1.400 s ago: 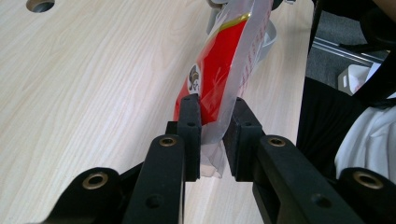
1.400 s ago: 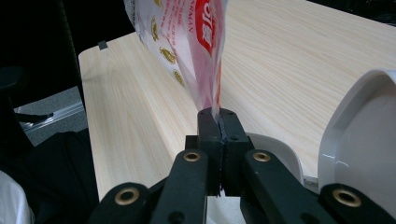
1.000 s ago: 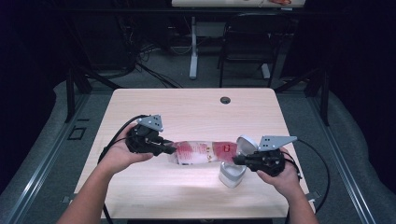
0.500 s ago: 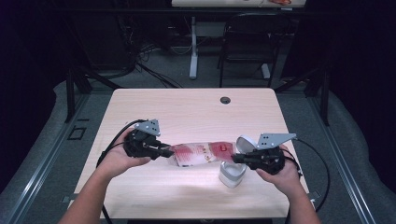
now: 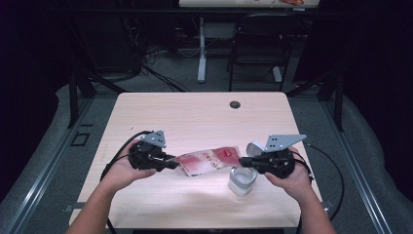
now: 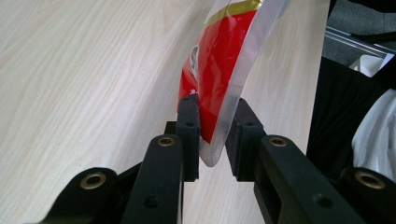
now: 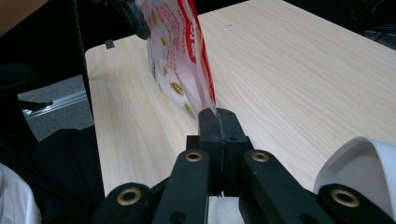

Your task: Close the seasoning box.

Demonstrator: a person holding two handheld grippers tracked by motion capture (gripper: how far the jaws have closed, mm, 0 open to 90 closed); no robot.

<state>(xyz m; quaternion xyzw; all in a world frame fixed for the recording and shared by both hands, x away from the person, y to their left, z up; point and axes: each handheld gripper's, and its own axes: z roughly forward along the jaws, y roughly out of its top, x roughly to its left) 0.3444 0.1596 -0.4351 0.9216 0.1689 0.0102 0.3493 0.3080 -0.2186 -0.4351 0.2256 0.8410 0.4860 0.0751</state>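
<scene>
A red and clear plastic pouch [image 5: 207, 160] with gold print stretches between my two grippers, low over the wooden table [image 5: 195, 117]. My left gripper [image 5: 173, 165] grips its left end. In the left gripper view that end of the pouch [image 6: 224, 51] sits between the two jaws of the left gripper [image 6: 214, 126], and both pads press on it. My right gripper [image 5: 242, 162] is shut on the right end. In the right gripper view the jaws of the right gripper [image 7: 218, 121] pinch the thin edge of the pouch [image 7: 180, 51].
A white round container [image 5: 242, 180] stands on the table just under the right gripper, its white lid [image 5: 254, 147] raised behind it; its rim [image 7: 364, 168] appears in the right gripper view. A dark grommet hole [image 5: 235, 104] lies near the table's far edge. A chair [image 5: 253, 44] stands beyond.
My left hand has sunk a little toward the table, and the pouch's left end has come down with it. The right hand has stayed in place.
</scene>
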